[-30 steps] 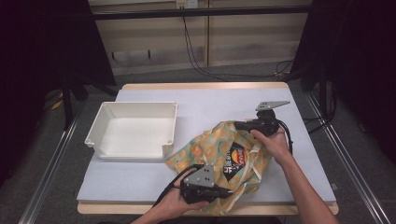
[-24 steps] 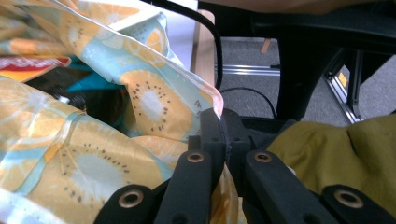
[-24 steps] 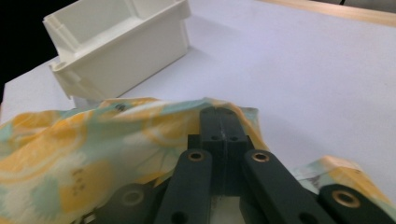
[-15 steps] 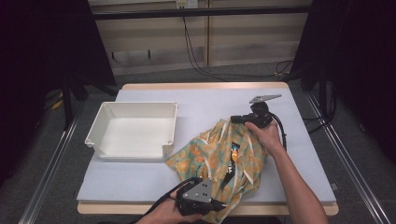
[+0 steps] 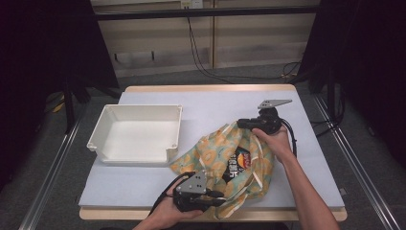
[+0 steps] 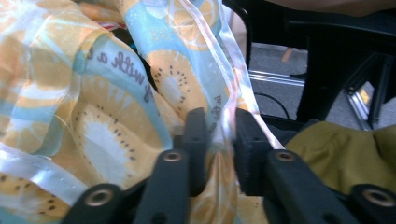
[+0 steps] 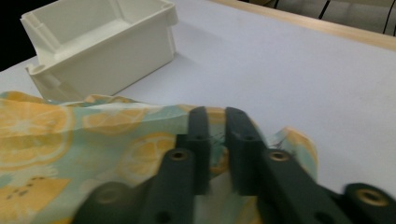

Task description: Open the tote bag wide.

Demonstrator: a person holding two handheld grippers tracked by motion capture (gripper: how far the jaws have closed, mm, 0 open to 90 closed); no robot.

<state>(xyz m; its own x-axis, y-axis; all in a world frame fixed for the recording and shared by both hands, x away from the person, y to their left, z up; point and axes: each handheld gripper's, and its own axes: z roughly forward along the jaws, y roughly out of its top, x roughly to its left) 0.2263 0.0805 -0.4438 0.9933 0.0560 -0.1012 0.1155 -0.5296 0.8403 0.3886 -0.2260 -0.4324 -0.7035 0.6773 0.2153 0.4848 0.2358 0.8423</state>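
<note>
A cloth bag (image 5: 218,148) printed with orange slices lies crumpled on the table's right half, and a dark packet (image 5: 239,160) shows in its mouth. My left gripper (image 5: 218,199) is at the bag's near edge by the table front. Its jaws have just been opening, and cloth (image 6: 93,107) and a pale ribbon still run loosely between them in the left gripper (image 6: 220,126) view. My right gripper (image 5: 241,123) is at the bag's far edge. Its jaws have just been opening too, and the right gripper (image 7: 217,121) stands slightly apart around the bag's hem (image 7: 70,140).
A white plastic bin (image 5: 141,106) stands left of the bag, its wall (image 7: 102,56) close to the cloth. The grey table top (image 5: 215,103) stretches bare behind the bag and along the right. Olive fabric (image 6: 336,149) lies beyond the table's front edge.
My left hand has drawn back toward the table's front edge and sunk a little. The bag has stretched out and lies flatter. The right hand has hardly moved.
</note>
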